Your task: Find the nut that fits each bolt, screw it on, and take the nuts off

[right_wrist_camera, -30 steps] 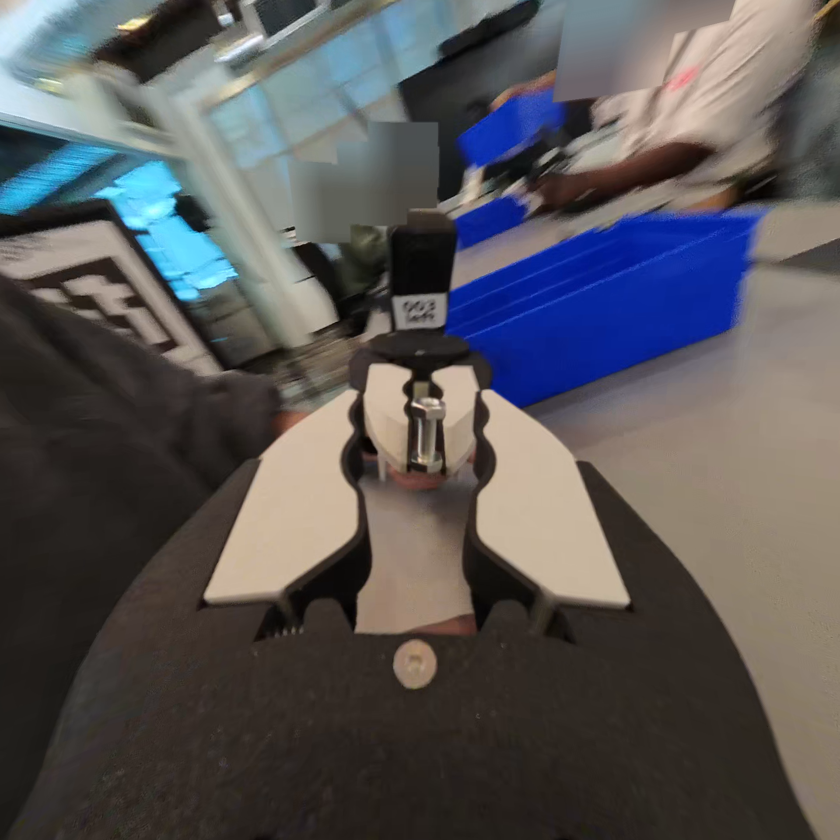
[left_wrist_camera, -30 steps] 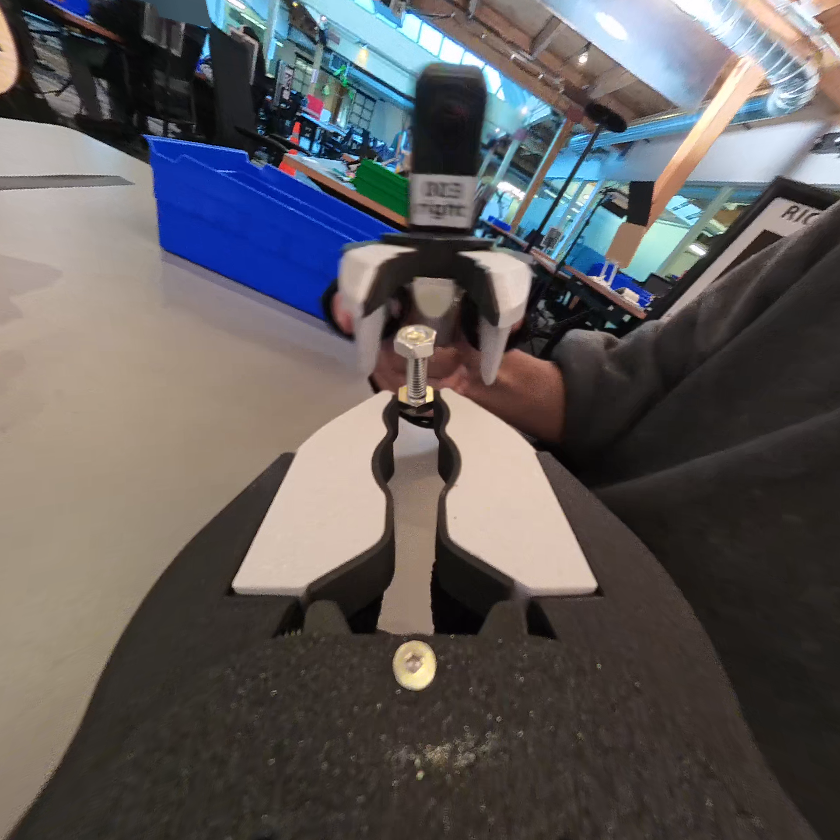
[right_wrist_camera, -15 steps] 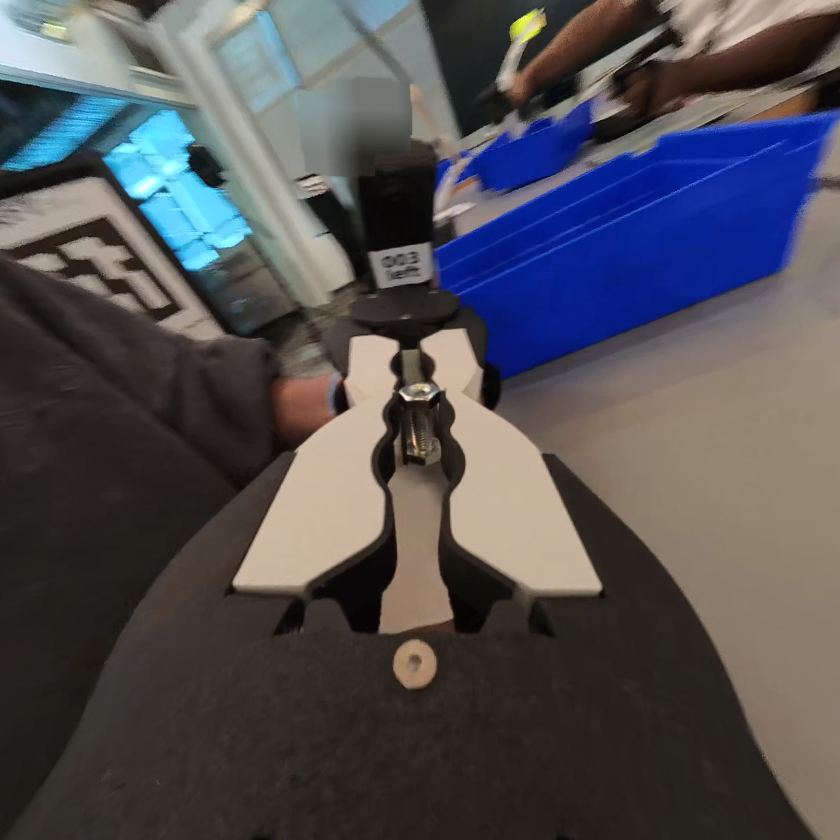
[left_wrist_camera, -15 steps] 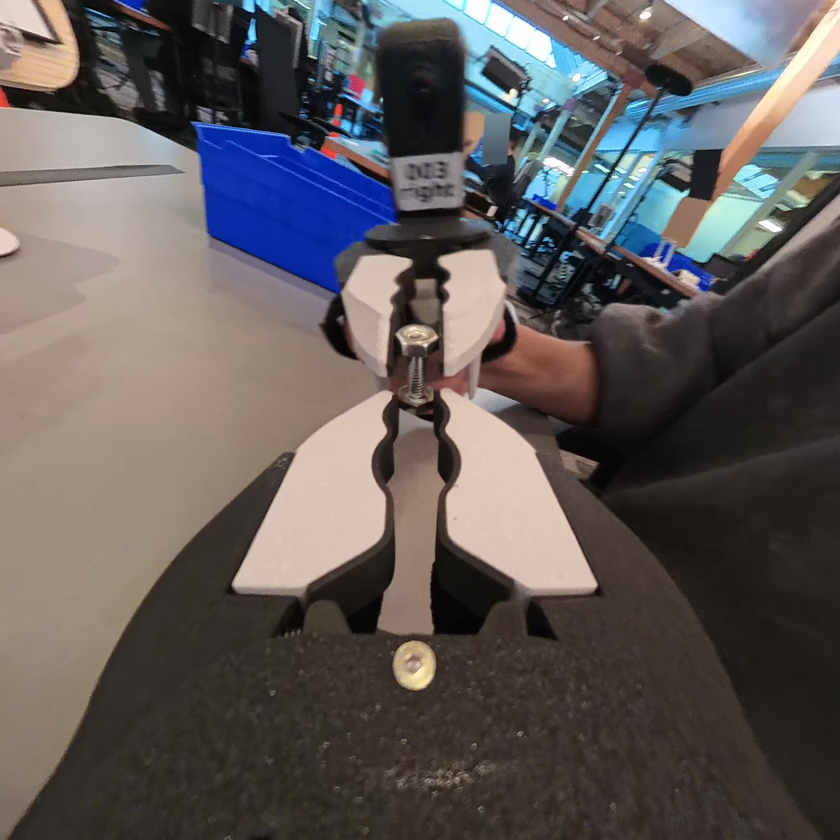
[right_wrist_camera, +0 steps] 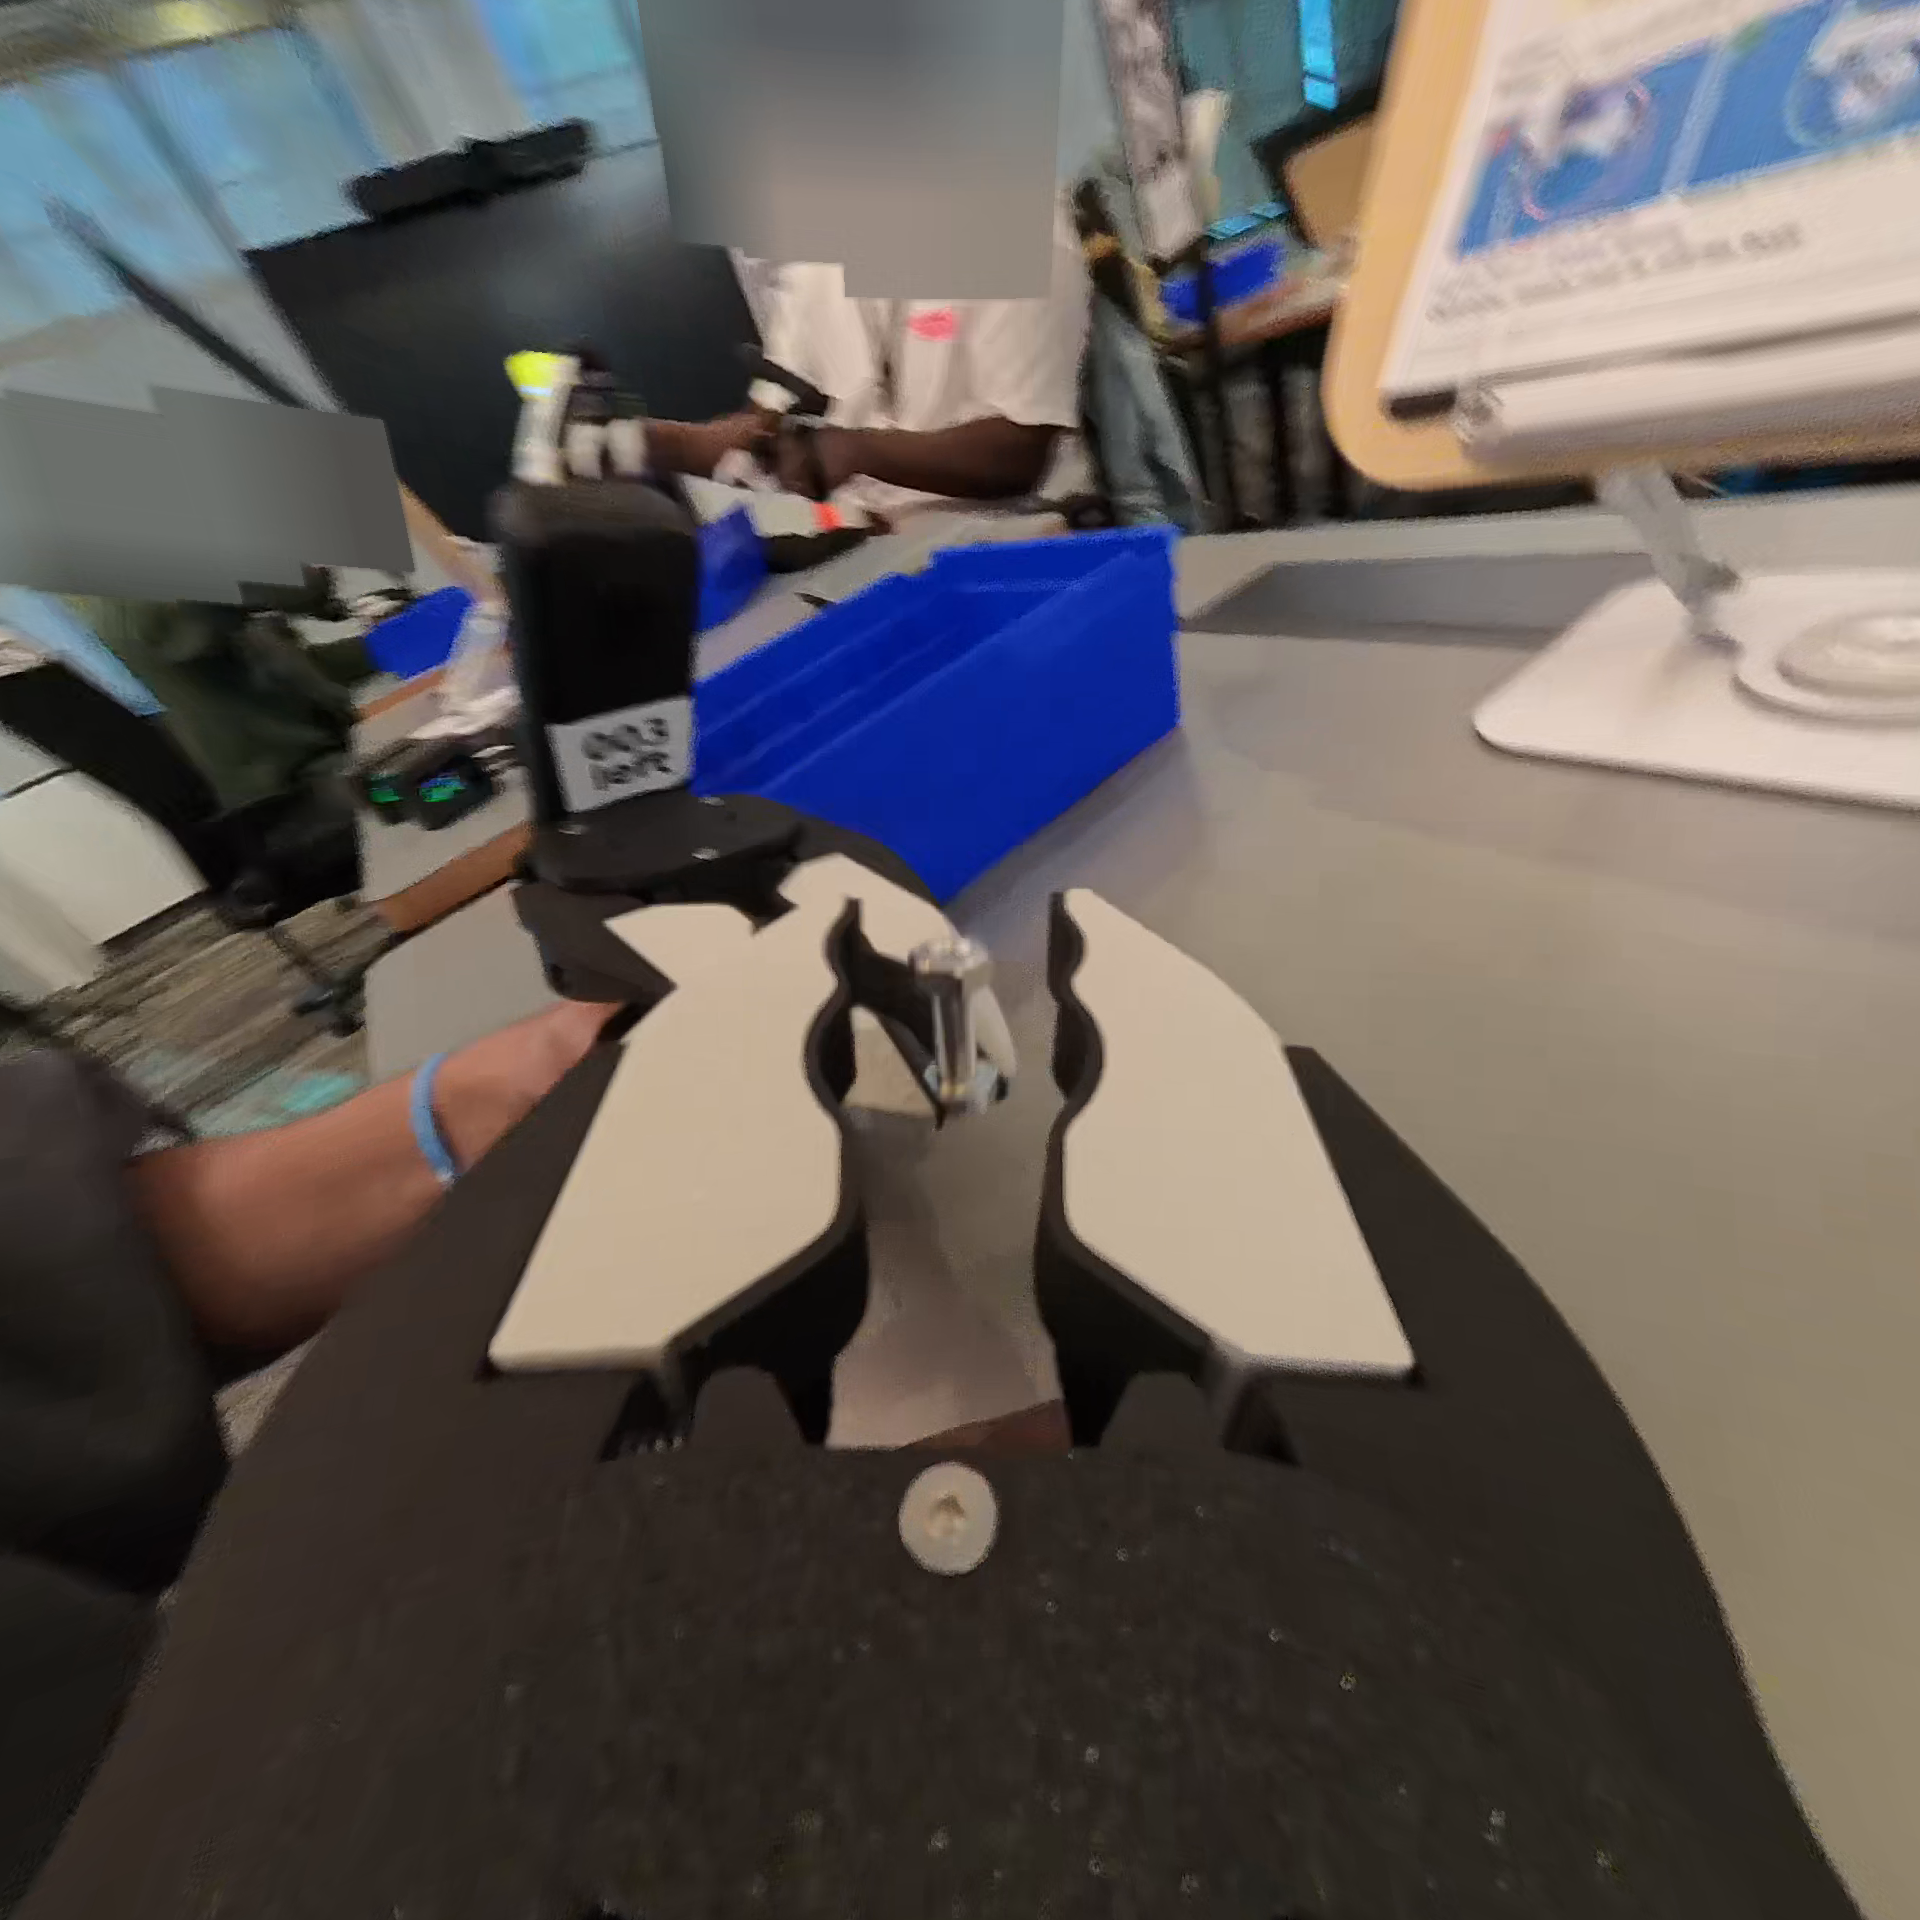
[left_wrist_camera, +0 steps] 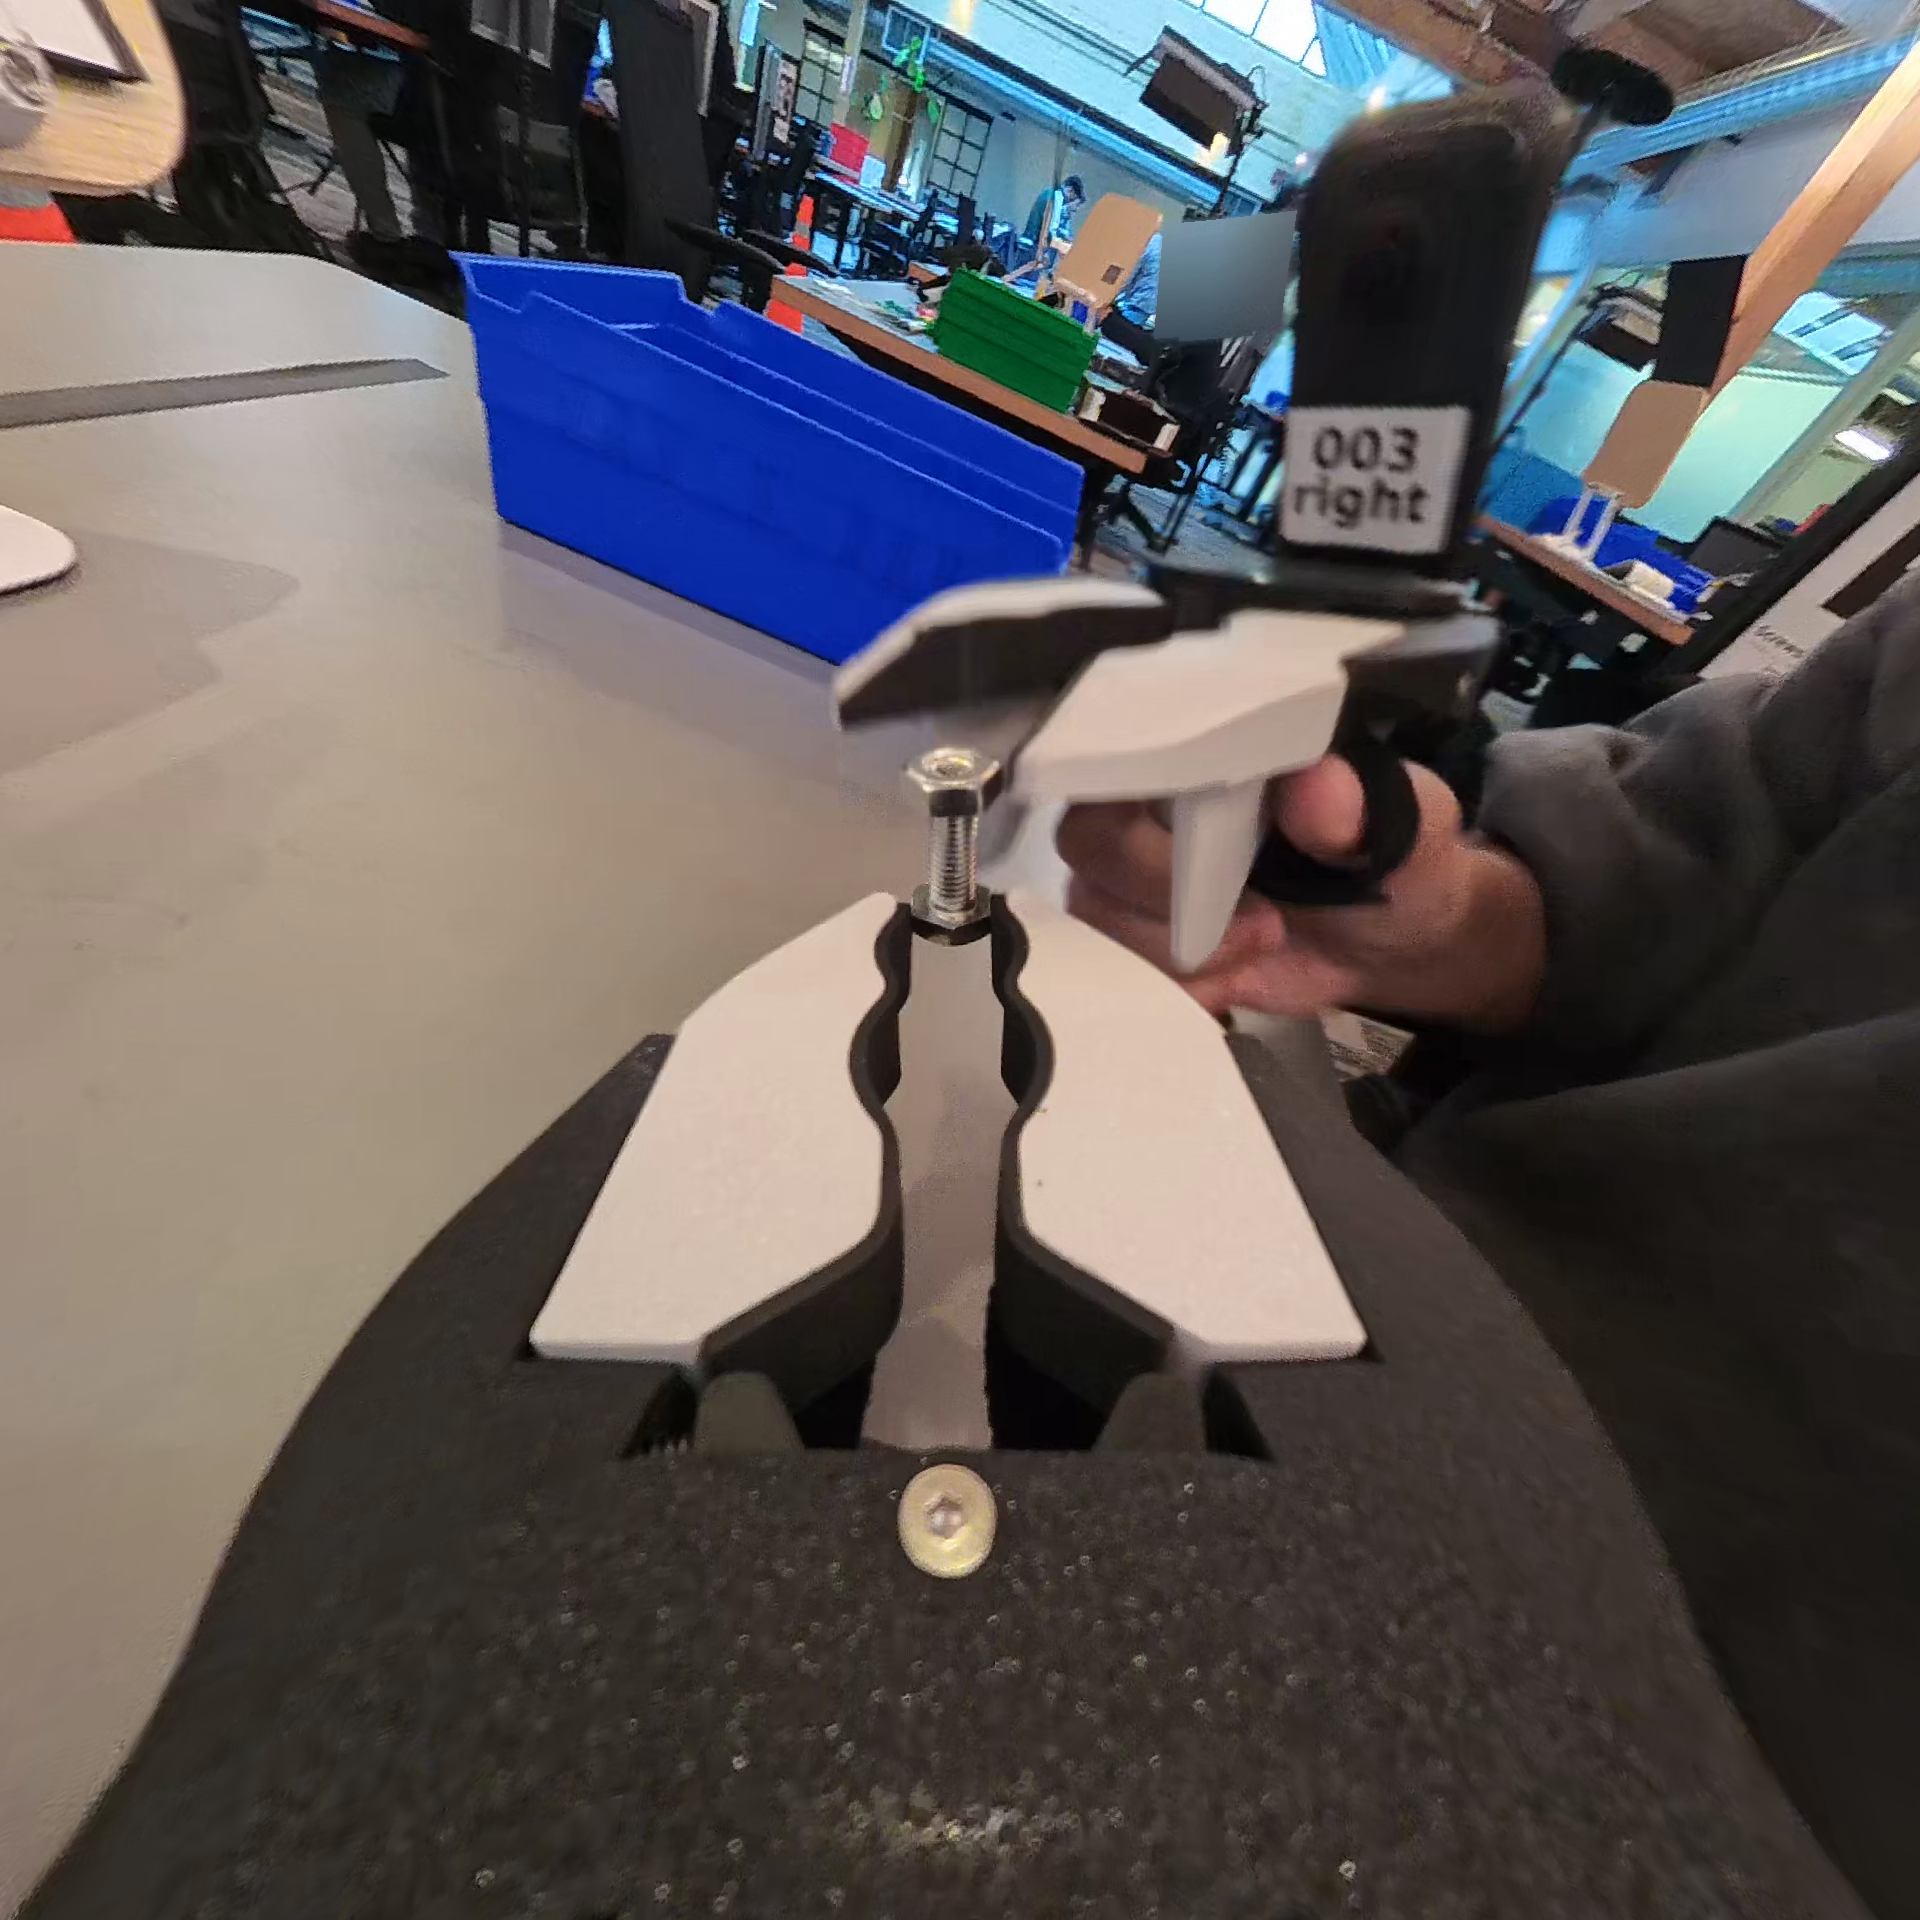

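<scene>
Left gripper (left_wrist_camera: 948,920), white-faced fingers with black wavy inner edges, pressed together on a small silver hex nut (left_wrist_camera: 947,920) right at the fingertips. Nut threaded onto the low end of a silver hex-head steel bolt (left_wrist_camera: 950,831); bolt upright above the nut, head uppermost, a stretch of bare thread between head and nut. In the right wrist view, same bolt (right_wrist_camera: 956,1023) seen between the spread fingers, tilted slightly, nut (right_wrist_camera: 961,1081) at its foot pinched in the left gripper (right_wrist_camera: 961,1086).

Right gripper (right_wrist_camera: 951,935) spread wide, one white finger (right_wrist_camera: 717,1101) to either side of the bolt, neither touching it in that view. From the left wrist view, right gripper (left_wrist_camera: 966,727) reaching in from the right of the bolt, held in a hand (left_wrist_camera: 1382,914) with a dark grey sleeve (left_wrist_camera: 1683,790); near finger just beside the bolt head, far finger above and behind it, contact not discernible through the blur.

Long blue plastic bin (left_wrist_camera: 748,457) on the grey tabletop (left_wrist_camera: 312,779) well behind the bolt and to its left. White flat monitor base (right_wrist_camera: 1714,675) also on the tabletop, behind and well to the right of the bolt in the right wrist view. Light blue wristband (right_wrist_camera: 431,1117) on the forearm left of the bolt
</scene>
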Motion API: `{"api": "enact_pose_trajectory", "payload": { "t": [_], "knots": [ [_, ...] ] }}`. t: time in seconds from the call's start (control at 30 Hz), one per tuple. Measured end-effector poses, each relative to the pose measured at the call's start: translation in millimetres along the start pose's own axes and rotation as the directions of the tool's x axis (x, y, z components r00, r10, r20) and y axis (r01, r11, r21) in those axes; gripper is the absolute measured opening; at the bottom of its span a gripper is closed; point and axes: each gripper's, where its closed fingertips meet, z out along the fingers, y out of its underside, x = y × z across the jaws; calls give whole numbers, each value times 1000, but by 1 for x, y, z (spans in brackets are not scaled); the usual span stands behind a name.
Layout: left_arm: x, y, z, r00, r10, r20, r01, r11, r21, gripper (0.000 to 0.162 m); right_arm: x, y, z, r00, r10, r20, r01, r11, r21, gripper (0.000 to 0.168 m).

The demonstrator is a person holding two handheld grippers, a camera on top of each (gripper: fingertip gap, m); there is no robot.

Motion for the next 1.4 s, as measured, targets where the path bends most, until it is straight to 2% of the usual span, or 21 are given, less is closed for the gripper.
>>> {"api": "enact_pose_trajectory", "payload": {
  "t": [0.03,0.1,0.13,0.2,0.27,0.4,0.47,0.5,0.57,0.63,0.73,0.8,0.93,1.0,1.07,1.13,1.17,1.23,1.27,1.33,1.4],
  "knots": [
    [3,0,0,1000,-13,-26,13,1000,1,14,-3,-8,-2,996,-13,93,12,1000,10,43],
    [11,-3,-1,995,-39,-88,41,999,14,14,-13,-15,-11,939,3,345,8,1000,-30,42],
    [16,-5,-1,990,-54,-127,57,998,21,14,-21,-15,-17,876,44,480,-4,997,-83,38],
    [26,-7,-3,977,-80,-199,88,996,31,14,-26,-11,-26,745,155,649,-25,978,-205,41],
    [32,-10,-5,966,-87,-243,99,994,41,14,-25,-8,-27,656,227,720,-28,960,-277,41],
    [32,-8,-5,965,-84,-247,96,995,35,14,-30,1,-22,555,292,779,-19,941,-339,33],
    [32,-6,-4,966,-85,-245,94,995,23,14,-33,7,-21,541,286,791,11,938,-346,15],
    [32,-6,-4,967,-82,-243,90,996,22,14,-34,8,-20,550,276,788,6,943,-334,15],
    [29,-5,-3,972,-81,-221,88,996,22,14,-31,8,-17,597,243,765,10,951,-310,14],
    [19,-7,-4,983,-81,-166,88,996,33,14,-23,7,-9,705,192,683,-12,966,-259,14],
    [2,-3,-4,998,-47,-52,48,999,21,14,-11,12,2,885,92,456,-6,983,-185,14],
    [-2,-1,-2,999,-43,-20,43,999,10,14,-5,14,5,960,33,279,5,991,-132,14],
    [-6,4,0,998,-62,-11,62,998,-12,14,4,18,4,998,0,-61,-6,996,-93,14],
    [-3,5,1,998,-56,-23,56,998,-15,14,2,19,2,988,-37,-153,24,996,-89,14],
    [0,3,1,997,-61,-45,61,998,-8,14,0,17,-1,980,-88,-176,72,993,-98,14],
    [3,2,0,996,-62,-60,62,998,1,14,-2,11,-5,988,-101,-113,90,991,-99,16],
    [4,1,-1,995,-67,-69,67,998,4,14,-2,4,-7,993,-95,-64,90,993,-78,25],
    [8,-1,-2,991,-85,-107,87,996,11,14,-3,-8,-9,994,-46,96,52,996,-67,41],
    [11,-3,-3,987,-93,-130,96,995,20,14,-5,-11,-11,977,4,213,14,996,-85,40],
    [20,-6,-5,975,-107,-195,116,993,31,14,-15,-13,-19,859,177,480,-101,978,-181,41],
    [26,-8,-5,969,-103,-225,114,993,37,14,-19,-14,-26,695,328,640,-173,940,-294,36]
  ]
}}
